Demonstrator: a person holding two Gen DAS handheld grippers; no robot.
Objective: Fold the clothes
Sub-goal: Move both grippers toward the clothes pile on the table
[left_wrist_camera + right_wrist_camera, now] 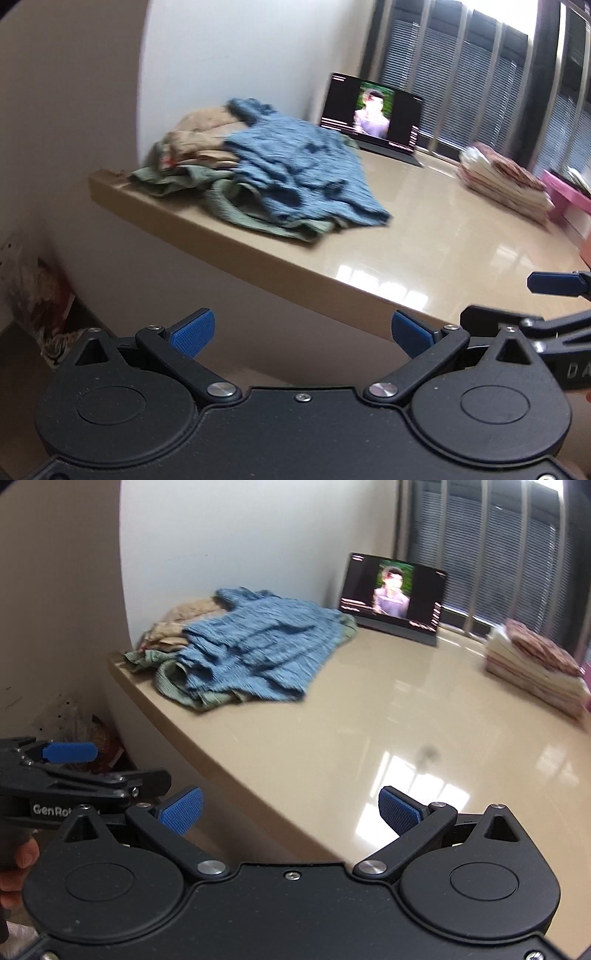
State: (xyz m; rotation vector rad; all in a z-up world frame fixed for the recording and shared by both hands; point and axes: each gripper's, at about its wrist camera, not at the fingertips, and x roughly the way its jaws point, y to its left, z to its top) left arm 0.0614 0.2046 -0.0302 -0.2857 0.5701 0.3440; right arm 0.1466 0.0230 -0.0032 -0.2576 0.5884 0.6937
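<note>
Clothes lie in a loose heap at the far left corner of the beige table (332, 746), close to the white wall. On top is a crinkled blue garment (295, 166) (255, 646), spread out and draped toward the table's middle; under its near edge a green garment (255, 210) (173, 679) bunches up, and behind them sit tan pieces (199, 136) (177, 624), all unfolded and touching one another. At the far right of the table, well apart from the heap, stands a neat stack of folded fabrics (506, 181) (535, 664) with a reddish patterned piece on top. Between the heap and the stack, against the barred window, a lit screen (373, 114) (393, 598) stands upright. Both grippers hover at the near edge of the table, touching no cloth. The left gripper (303, 332) (70, 753) has its blue-padded fingers (194, 332) spread wide with nothing between them, over the table edge and the floor beyond it. The right gripper (291, 812) (554, 284) is likewise spread wide and empty, just beside the left one, over the bare glossy surface. A hand (18, 864) grips the handle of the left tool at the lower left of the right wrist view. Both views are slightly blurred.
</note>
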